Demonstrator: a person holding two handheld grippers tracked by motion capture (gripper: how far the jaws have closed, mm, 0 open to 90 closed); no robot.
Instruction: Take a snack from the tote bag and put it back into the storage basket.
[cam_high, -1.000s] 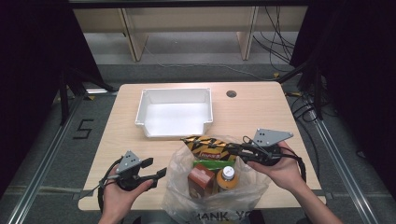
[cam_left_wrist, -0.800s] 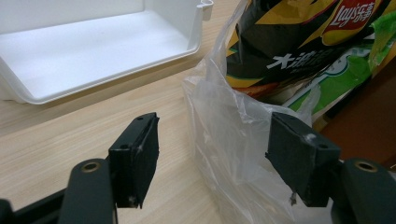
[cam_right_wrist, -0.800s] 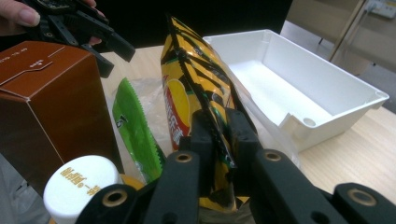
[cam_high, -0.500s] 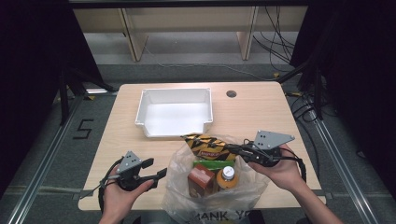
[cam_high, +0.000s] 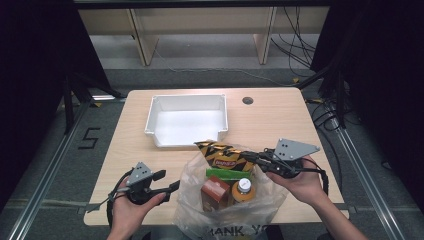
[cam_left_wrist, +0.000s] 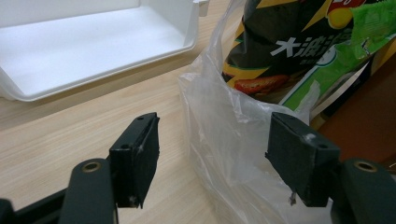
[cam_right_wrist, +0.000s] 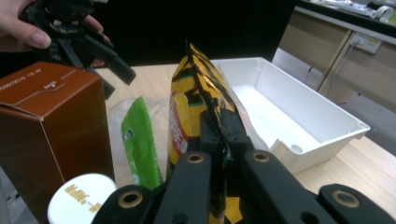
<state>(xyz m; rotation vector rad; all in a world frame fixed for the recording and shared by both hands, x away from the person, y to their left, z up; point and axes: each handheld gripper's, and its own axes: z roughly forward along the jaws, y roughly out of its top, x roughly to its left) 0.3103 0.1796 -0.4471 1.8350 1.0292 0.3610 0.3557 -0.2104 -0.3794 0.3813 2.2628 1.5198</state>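
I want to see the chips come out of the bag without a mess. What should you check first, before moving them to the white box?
1. Right hand-held gripper shut on the chip bag: ok.
2. White box empty, room for the chips: ok.
3. Left hand-held gripper gripping the plastic bag to steady it: not ok, open around its edge.
4. Brown box and bottle cap clear of the chips: ok.
5. Grip firm enough to lift: cannot tell.
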